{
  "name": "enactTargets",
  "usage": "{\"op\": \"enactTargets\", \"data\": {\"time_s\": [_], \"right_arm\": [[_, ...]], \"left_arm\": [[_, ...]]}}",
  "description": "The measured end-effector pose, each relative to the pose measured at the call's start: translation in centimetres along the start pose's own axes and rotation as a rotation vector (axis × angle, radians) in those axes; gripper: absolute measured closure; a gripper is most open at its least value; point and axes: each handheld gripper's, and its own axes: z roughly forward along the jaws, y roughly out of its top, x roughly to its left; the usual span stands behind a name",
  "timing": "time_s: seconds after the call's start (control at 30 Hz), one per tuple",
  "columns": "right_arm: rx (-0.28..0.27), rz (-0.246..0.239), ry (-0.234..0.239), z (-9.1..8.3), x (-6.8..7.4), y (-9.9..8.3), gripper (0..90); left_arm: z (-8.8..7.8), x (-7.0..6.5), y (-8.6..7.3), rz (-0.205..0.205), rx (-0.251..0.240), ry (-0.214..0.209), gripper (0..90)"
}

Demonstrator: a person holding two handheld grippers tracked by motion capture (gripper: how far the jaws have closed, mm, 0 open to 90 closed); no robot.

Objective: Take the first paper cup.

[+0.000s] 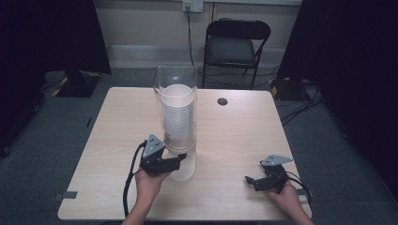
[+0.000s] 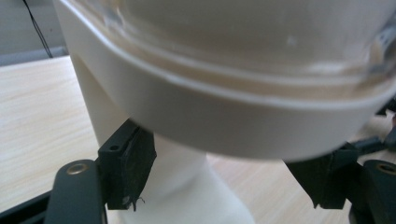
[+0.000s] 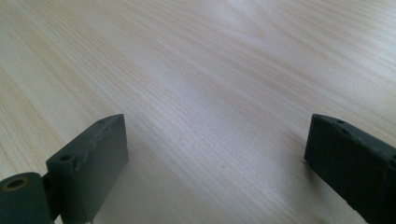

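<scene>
A tall clear tube [image 1: 176, 79] stands upright on the wooden table [image 1: 244, 136] with a stack of white cups [image 1: 178, 117] inside it. Its white lower part [image 1: 184, 169] reaches the tabletop. My left gripper [image 1: 180, 157] is against that lower part from the left. In the left gripper view a white collar [image 2: 233, 121] hangs above a narrower white cup-shaped part [image 2: 187, 196], which sits between the jaws of my left gripper [image 2: 229, 154]. The left pad [image 2: 135, 163] touches it; the right pad [image 2: 322, 179] stands apart. My right gripper [image 1: 248, 179] [image 3: 219, 135] rests open over bare wood near the front right.
A black folding chair [image 1: 237, 47] stands beyond the table's far edge. A dark round hole [image 1: 222, 101] sits in the tabletop behind the tube. A strip of tape [image 1: 69, 194] marks the front left corner. Dark curtains flank the room.
</scene>
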Motion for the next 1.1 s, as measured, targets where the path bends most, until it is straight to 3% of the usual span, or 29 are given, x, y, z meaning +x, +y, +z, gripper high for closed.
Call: {"op": "enactTargets", "data": {"time_s": [0.13,0.27,0.33,0.57,0.67,0.83,1.1], "right_arm": [[0.0,0.0,0.0,0.0,0.0,0.0,5.6],[0.0,-0.001,0.0,0.0,0.0,0.0,5.6],[0.0,-0.001,0.0,0.0,0.0,0.0,5.6],[0.0,0.0,-0.001,0.0,0.0,0.0,5.6],[-0.001,0.001,-0.001,0.0,0.0,0.0,5.6],[-0.001,0.0,-0.001,0.0,0.0,0.0,5.6],[0.0,0.001,-0.001,0.0,0.0,0.0,5.6]], "left_arm": [[0.4,0.0,0.1,-0.002,-0.036,0.004,27.9],[0.7,-0.2,0.1,0.029,-0.058,0.002,34.1],[0.8,-0.1,0.0,0.024,-0.058,0.006,34.7],[0.8,0.0,0.0,0.09,-0.043,0.01,36.5],[1.0,-0.1,-0.1,0.099,-0.052,0.012,36.8],[1.1,-0.1,-0.4,0.132,-0.055,0.043,37.1],[1.2,-0.3,-0.7,0.114,-0.067,0.056,37.3]]}}
